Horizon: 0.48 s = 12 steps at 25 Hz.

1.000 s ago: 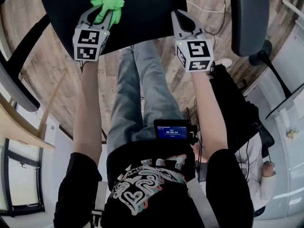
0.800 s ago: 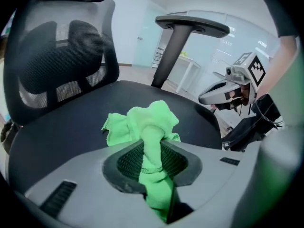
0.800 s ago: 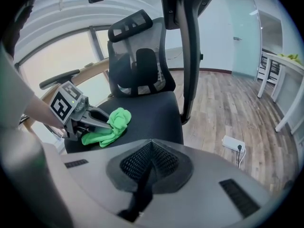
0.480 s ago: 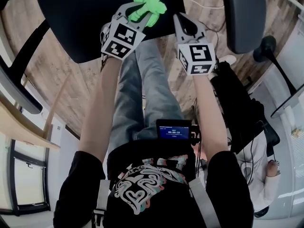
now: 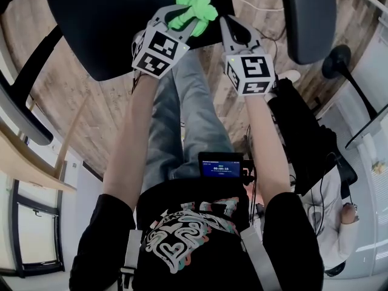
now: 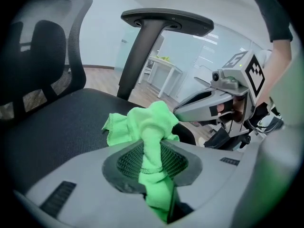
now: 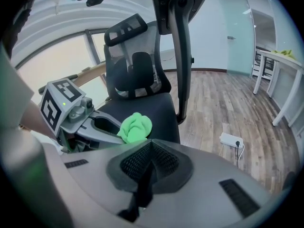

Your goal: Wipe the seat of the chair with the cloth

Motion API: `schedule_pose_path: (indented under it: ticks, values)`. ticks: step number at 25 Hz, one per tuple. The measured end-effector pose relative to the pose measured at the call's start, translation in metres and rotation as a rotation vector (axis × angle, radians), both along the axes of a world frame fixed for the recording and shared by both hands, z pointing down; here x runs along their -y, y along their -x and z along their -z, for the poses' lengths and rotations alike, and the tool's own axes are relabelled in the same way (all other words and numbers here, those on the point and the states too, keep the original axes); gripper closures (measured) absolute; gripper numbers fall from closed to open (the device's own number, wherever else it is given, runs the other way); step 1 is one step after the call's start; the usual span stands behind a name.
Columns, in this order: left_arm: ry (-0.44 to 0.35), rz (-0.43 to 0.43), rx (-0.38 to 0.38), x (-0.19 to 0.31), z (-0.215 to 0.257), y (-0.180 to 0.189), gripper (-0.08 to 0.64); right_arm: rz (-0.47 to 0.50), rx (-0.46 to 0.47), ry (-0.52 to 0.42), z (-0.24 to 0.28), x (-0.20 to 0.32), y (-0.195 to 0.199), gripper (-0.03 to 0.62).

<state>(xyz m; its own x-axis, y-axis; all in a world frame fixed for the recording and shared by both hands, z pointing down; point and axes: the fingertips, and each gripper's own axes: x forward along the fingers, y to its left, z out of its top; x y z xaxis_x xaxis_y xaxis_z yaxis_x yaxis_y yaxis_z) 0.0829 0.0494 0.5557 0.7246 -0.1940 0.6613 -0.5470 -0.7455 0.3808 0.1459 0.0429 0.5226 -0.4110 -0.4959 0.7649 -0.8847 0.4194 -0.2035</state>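
Observation:
A bright green cloth [image 5: 194, 6] rests on the black chair seat [image 5: 109, 23] near its front right corner. My left gripper [image 5: 182, 18] is shut on it, and the cloth [image 6: 142, 127] bunches out past the jaw tips of my left gripper [image 6: 152, 146] onto the mesh seat [image 6: 52, 127]. Just to the right, my right gripper [image 5: 233, 28] hovers at the seat's edge, shut and holding nothing. From my right gripper [image 7: 151, 148], the cloth [image 7: 135, 126] and the left gripper [image 7: 95, 125] lie close at the left.
The chair's right armrest [image 5: 306, 17] stands beside my right gripper, its post [image 7: 180, 56] just ahead. The left armrest [image 5: 18, 114] and the mesh backrest [image 7: 133, 65] frame the seat. The person's legs [image 5: 182, 114] stand below it. A power strip [image 7: 231, 139] lies on the wooden floor.
My left gripper has carried the cloth to the right across the seat, from its left part to beside the right gripper. The right gripper has barely moved.

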Motion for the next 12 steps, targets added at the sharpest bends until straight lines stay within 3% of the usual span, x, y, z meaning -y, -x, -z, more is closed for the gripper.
schedule_pose_path:
  ticks: [4,12]
  values:
    - [-0.018,-0.027,-0.012,-0.002,0.011,-0.004,0.463,-0.007,0.027,-0.009,0.007,0.004,0.005,0.591]
    - [-0.047,0.008,0.010,0.004,0.029,0.019,0.463,0.040,0.031,-0.051,0.021,0.005,0.018,0.591]
